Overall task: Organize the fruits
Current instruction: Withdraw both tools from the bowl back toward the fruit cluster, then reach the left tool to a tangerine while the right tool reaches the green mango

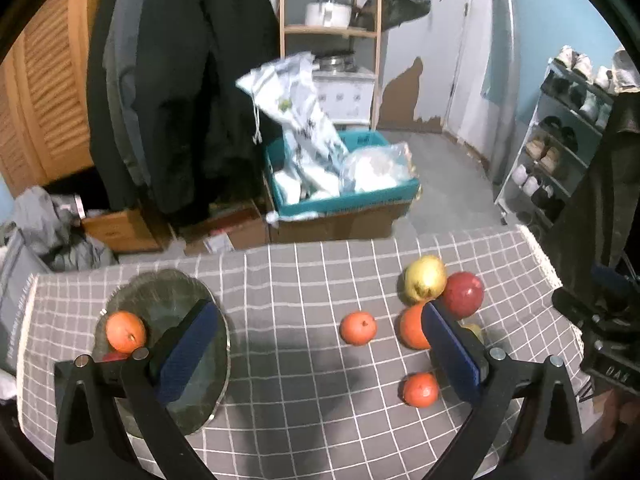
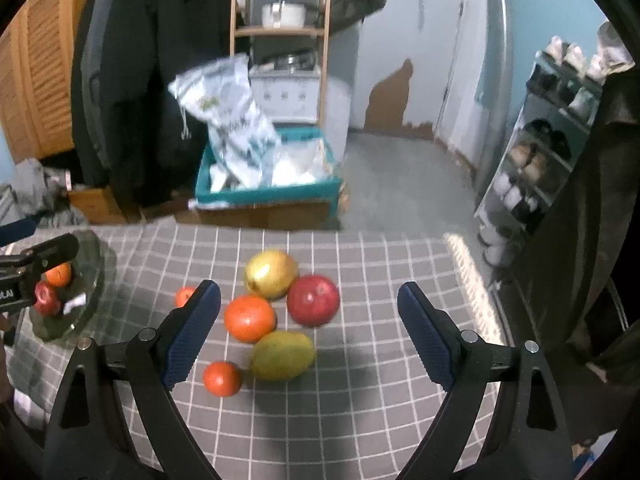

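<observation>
Grey checked cloth covers the worktop (image 1: 304, 384), and the fruit on it falls into two groups. At the far left stands a glass plate (image 1: 168, 292), already holding an orange (image 1: 125, 331) and, just nearer, something small and red, mostly hidden behind the left tool (image 1: 320, 348). That tool hangs over the gap between plate and loose fruit, its jaws spread wide with nothing between them.

Moving right, a small tangerine (image 1: 358, 328) lies alone near the middle of the cloth, well apart from the plate. Right of it the main cluster sits close together: a big orange (image 2: 250, 318), a yellow pear-like fruit (image 2: 271, 274) behind it, a red apple (image 2: 313, 300) to the right, and a green-yellow mango (image 2: 283, 355) nearest, with a second small tangerine (image 2: 222, 378) just left of the mango.

The right tool (image 2: 308, 336) is poised above this cluster, jaws fully apart and empty; the big orange, apple and mango all fall inside its span. The mango's long axis runs roughly left to right, across the line of the fingers, so a straight descent would probably close on its ends rather than its narrower waist. The right tool is clearly nearer the cluster; the lone tangerine lies straight ahead of the left tool, which also has the shorter way to the plate.
</observation>
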Demonstrator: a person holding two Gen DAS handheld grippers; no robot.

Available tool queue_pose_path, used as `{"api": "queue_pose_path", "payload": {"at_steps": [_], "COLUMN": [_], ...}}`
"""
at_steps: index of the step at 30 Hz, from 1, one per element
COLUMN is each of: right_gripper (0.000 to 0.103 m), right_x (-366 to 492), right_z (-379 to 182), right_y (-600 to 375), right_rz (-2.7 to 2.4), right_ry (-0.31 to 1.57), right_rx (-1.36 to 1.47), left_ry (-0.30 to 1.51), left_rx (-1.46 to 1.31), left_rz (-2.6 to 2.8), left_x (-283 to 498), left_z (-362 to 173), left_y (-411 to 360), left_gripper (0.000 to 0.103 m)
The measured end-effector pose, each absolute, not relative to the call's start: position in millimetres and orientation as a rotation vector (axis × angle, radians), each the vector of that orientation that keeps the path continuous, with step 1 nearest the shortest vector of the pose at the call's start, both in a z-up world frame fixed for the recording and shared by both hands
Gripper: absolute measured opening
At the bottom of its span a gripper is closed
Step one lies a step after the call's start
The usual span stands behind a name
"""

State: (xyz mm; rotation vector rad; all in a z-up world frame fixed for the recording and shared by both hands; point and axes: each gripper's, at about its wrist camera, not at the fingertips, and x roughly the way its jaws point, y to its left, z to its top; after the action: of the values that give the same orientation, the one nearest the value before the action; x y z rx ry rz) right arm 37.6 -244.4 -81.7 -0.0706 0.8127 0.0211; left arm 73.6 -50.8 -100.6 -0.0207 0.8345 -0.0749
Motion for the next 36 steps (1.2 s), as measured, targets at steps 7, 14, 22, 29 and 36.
{"api": "queue_pose_path", "payload": {"at_steps": [7,14,22,29,36], "right_gripper": [0.089,0.089,0.089,0.089,0.089], "right_x": [58.1,74.7,89.0,98.6,106.1], "right_z": [-126.8,-171.3,-201.5,-229.1,-248.2], "right_y": [-243.7,-246.3,-243.1,-239.7,-244.7], "right_rz": [0.035,0.025,0.043,0.051,0.064], "right_ry": [0.950,1.068,1.157,1.238,1.269], "right_rx": [-0.029,0.014,0.039,0.026,0.046], "left_ry": [0.902,0.972,1.033,1.093,1.133], "left_rx": [-0.031,-0.039,-0.002,0.015,-0.008], "left_rz": [-0.062,-0.051,-0.056,-0.058,-0.072], "left_x": [88.9,101.2,109.4,118.9,133.0], "left_z": [-133.4,-163.8,-194.0,-219.0,-233.8], "left_y": [-50.5,-48.9,-56.9,-60.2,-64.1], "left_gripper": [0.102,0.102,0.102,0.102,0.102]}}
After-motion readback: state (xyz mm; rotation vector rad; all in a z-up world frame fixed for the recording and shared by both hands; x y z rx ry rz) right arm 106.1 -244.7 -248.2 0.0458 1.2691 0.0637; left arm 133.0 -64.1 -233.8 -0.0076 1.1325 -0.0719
